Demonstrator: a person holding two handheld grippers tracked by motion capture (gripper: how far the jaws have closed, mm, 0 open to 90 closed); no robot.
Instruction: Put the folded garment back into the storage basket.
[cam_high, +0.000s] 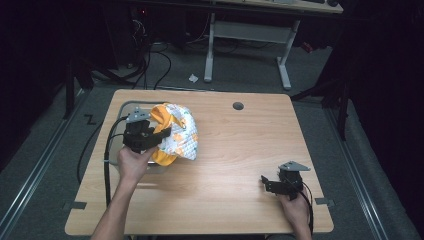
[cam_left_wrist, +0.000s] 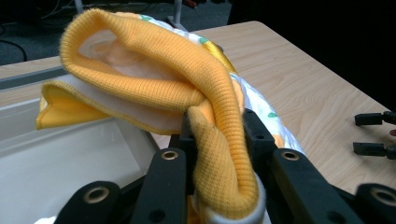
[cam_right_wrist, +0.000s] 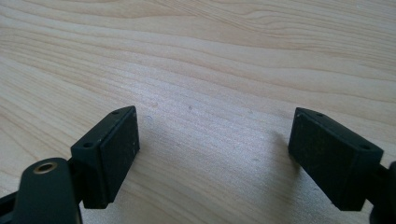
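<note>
Left gripper (cam_high: 161, 134): pinches the garment; in the left gripper view (cam_left_wrist: 218, 154) a fold of orange ribbed knit sits squeezed between the two black jaws.
Garment (cam_high: 176, 132): a bunched piece of clothing, orange knit with a white quilted side printed in orange and green; it is lifted at the table's left, over the tray's right edge, its lower part hanging toward the wood.
Garment close up (cam_left_wrist: 154, 79): the ribbed edge loops into an open ring above the jaws, pale lining inside.
Tray (cam_high: 126, 107): grey, shallow, at the table's left side; in the left gripper view its pale wall (cam_left_wrist: 70, 154) lies below the garment.
Right gripper (cam_high: 267, 183): jaws spread wide with nothing between them, resting low near the table's right front corner; in the right gripper view (cam_right_wrist: 212, 154) bare wood shows between the pads.
Table (cam_high: 235, 150): light wood, with a small round hole (cam_high: 238, 106) near the far edge.
Hands: the left hand (cam_high: 132, 162) holds its gripper by the tray, the right hand (cam_high: 295, 210) well apart from it.
</note>
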